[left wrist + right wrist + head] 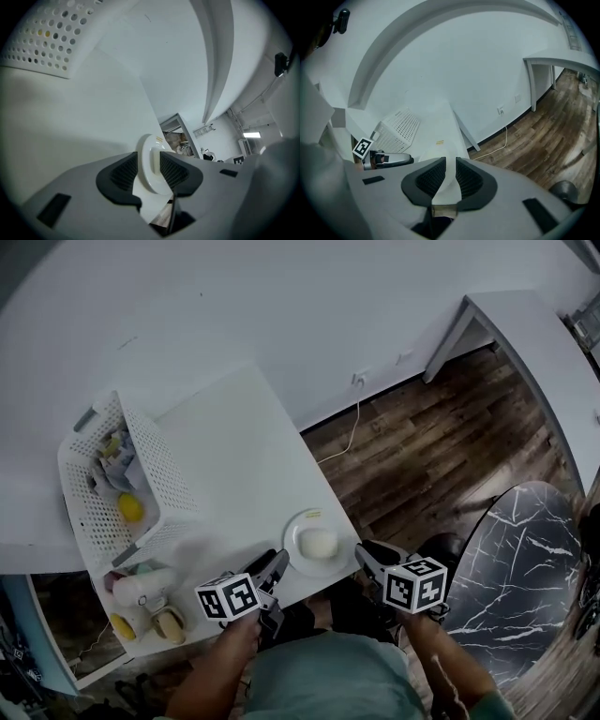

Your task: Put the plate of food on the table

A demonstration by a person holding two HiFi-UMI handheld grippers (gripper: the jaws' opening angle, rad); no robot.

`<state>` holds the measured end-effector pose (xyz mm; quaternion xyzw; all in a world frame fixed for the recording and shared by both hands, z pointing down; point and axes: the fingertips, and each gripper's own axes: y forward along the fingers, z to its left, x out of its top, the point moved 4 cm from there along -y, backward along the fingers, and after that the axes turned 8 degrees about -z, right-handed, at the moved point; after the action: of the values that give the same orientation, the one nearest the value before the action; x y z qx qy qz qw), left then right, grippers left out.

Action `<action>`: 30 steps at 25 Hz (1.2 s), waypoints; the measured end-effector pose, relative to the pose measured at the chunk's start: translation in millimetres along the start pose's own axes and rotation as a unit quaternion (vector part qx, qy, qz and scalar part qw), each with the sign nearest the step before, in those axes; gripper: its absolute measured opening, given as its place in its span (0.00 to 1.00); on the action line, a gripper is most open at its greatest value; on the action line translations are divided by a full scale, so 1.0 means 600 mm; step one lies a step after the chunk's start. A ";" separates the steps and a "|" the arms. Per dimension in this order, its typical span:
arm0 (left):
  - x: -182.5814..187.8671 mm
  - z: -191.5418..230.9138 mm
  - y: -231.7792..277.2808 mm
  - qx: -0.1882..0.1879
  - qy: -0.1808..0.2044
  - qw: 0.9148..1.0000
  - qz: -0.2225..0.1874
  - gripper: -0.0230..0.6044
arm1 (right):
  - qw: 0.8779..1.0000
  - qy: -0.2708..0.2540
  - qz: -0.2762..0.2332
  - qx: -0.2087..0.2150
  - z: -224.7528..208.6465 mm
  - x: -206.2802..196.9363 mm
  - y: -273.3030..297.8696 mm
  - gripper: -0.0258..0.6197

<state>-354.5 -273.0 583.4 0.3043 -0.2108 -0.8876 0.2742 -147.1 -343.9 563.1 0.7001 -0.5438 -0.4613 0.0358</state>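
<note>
We had the white round plate [305, 521] down flat on the white tabletop [244, 446], at its near right corner and close to the near edge. The white perforated plastic basket [155, 474] stood well apart on the far left.

The left gripper [275, 568] was wide open. The plate's left rim stood between its pads, which weren't pressing on it. The right gripper [366, 554] looked closed on the right rim.

Our read was that this was the release step. The right gripper should open fully first. Then both should back out low and level toward us, with the pads clear of the rim. Any drag could pull the plate off the near edge.

The plate faced up, and being round it had no long axis. A small yellow mark sat on its far rim. A pale rounded lump of food [319, 543] sat at its centre, and we couldn't call its long axis.
</note>
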 end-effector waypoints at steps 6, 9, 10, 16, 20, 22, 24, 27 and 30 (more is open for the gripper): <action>-0.010 0.010 0.023 0.007 0.001 1.000 0.019 0.26 | 1.000 0.008 0.024 0.009 -0.016 -0.004 0.020 0.12; -0.009 0.010 0.031 0.004 -0.001 1.000 0.023 0.26 | 0.999 0.013 0.034 0.014 -0.018 -0.005 0.028 0.12; -0.007 0.008 0.034 0.002 -0.001 1.000 0.022 0.26 | 0.999 0.015 0.036 0.015 -0.019 -0.005 0.030 0.12; 0.000 0.002 0.044 0.000 -0.001 0.999 0.032 0.24 | 0.998 0.034 0.047 0.012 -0.026 -0.013 0.043 0.12; 0.000 0.007 0.046 0.009 -0.006 0.999 0.037 0.18 | 0.998 0.045 0.053 0.010 -0.028 -0.016 0.051 0.12; -0.001 0.007 0.048 0.011 -0.005 0.999 0.042 0.16 | 0.997 0.051 0.055 0.010 -0.029 -0.019 0.053 0.12; -0.003 0.006 0.051 0.012 -0.004 0.999 0.048 0.15 | 0.996 0.058 0.059 0.012 -0.028 -0.023 0.056 0.12; -0.002 0.007 0.054 0.015 -0.010 0.999 0.050 0.12 | 0.995 0.074 0.058 0.014 -0.027 -0.027 0.059 0.12; 0.000 0.008 0.055 0.015 -0.012 0.998 0.051 0.11 | 0.994 0.089 0.054 0.019 -0.029 -0.026 0.060 0.12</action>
<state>-345.7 -297.2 604.8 0.2861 -0.2425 -0.8728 0.3124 -161.0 -353.7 602.5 0.7087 -0.5839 -0.3841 0.0962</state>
